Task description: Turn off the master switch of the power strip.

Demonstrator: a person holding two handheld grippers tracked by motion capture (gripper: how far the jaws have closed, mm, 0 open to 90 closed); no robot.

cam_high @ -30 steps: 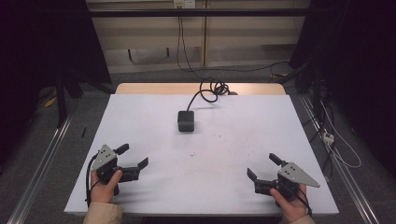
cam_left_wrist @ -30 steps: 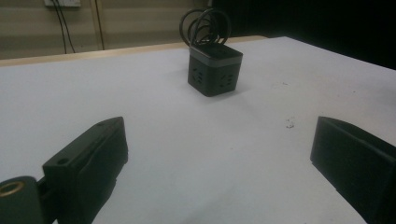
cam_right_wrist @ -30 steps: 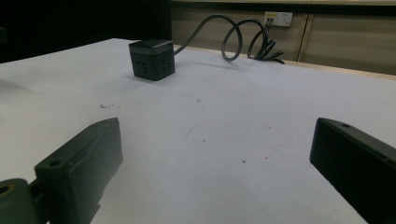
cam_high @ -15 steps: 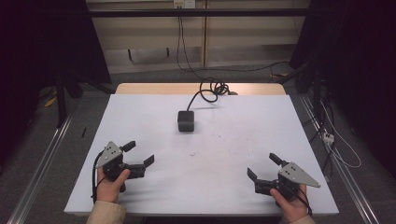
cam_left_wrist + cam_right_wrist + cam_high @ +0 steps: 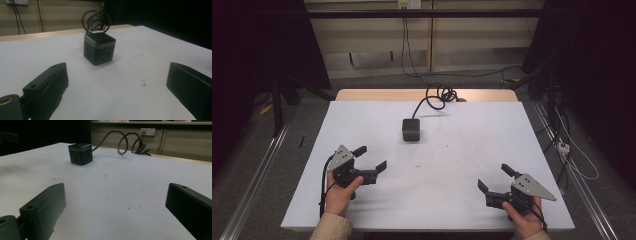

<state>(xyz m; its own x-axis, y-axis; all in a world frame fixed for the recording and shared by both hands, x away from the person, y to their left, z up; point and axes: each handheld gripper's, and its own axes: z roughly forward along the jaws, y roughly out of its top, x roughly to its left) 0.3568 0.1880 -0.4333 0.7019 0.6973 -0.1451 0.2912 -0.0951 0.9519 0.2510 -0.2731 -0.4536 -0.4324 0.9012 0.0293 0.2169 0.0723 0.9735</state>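
The white table (image 5: 472,150) is lying broad and nearly bare, giving both hands free room to work. Toward its far middle a dark power cube (image 5: 411,129) is sitting flat on its base, sockets facing outward on its sides, and its cord (image 5: 438,96) is looping off the back edge, likely so the slack is kept out of the working area. In the left gripper view the power cube (image 5: 100,48) is standing just ahead, roughly centred between the jaws, which suggests this hand is lining up on it.

The left gripper (image 5: 372,159) is hovering over the near left part of the table, jaws spread wide and angled toward the cube, well apart from it and holding nothing; the wide spread probably suits the cube's width. The right gripper (image 5: 493,178) is waiting at the near right corner, jaws likewise spread and empty, pointing across the table so that the power cube (image 5: 80,153) is showing far off to the left in its own view. It seems to be standing by while the left hand is taking the lead.
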